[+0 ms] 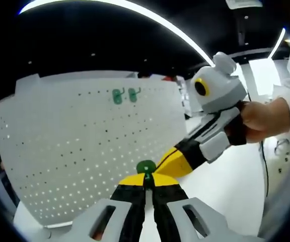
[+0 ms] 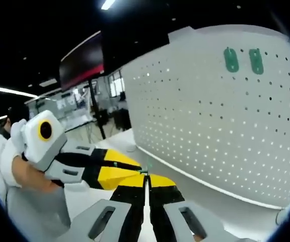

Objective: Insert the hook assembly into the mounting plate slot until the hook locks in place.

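A white perforated mounting plate (image 1: 84, 146) stands upright ahead of me and shows again on the right (image 2: 225, 126). Two green hooks (image 1: 125, 95) sit side by side near its top (image 2: 243, 60). My left gripper (image 1: 146, 177) is shut on a small green hook piece (image 1: 146, 167), held in the air short of the plate. My right gripper (image 1: 160, 165) reaches in from the right, its yellow tips meeting that piece. In the right gripper view my right gripper (image 2: 146, 175) is shut, a thin green sliver of the hook piece (image 2: 146, 171) at its tips. The left gripper (image 2: 135, 170) meets it from the left.
The plate stands on a white table (image 1: 230, 186). A person's hand (image 1: 263, 118) holds the right gripper, and a gloved hand (image 2: 14, 151) holds the left. A black monitor on a stand (image 2: 84, 60) and office furniture lie behind the plate's left edge.
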Motion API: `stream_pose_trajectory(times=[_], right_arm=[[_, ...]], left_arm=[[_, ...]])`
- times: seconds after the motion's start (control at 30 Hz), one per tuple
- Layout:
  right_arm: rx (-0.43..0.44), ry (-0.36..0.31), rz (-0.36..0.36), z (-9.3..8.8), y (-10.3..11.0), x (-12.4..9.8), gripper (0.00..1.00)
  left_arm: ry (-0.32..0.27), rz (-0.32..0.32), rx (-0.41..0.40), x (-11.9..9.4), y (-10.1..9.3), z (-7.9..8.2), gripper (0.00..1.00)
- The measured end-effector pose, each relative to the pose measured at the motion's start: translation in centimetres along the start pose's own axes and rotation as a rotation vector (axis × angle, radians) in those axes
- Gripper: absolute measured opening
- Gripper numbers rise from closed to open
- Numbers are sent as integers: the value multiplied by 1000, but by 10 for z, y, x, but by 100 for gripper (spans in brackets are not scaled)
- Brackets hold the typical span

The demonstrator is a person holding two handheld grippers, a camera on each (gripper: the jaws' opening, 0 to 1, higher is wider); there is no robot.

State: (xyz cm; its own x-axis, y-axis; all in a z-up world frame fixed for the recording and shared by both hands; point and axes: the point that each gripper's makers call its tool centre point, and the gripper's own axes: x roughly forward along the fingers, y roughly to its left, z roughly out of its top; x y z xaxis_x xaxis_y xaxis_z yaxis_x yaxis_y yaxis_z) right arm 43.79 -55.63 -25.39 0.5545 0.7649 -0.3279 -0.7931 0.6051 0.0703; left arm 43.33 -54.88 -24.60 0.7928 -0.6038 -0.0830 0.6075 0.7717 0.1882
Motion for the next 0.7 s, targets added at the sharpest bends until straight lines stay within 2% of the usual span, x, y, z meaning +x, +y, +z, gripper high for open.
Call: stream_pose_trajectory(times=[0.3, 0.5, 0.7], right_arm=[[-83, -25, -51, 9, -7, -10, 11], [-133, -40, -99, 12, -15, -18, 24], [-157, -56, -144, 18, -21, -29, 42]], left_arm=[[-7, 26, -15, 2, 1, 10, 3], [-5, 50, -24, 4, 2, 15, 3], [-33, 90, -35, 5, 5, 29, 3]])
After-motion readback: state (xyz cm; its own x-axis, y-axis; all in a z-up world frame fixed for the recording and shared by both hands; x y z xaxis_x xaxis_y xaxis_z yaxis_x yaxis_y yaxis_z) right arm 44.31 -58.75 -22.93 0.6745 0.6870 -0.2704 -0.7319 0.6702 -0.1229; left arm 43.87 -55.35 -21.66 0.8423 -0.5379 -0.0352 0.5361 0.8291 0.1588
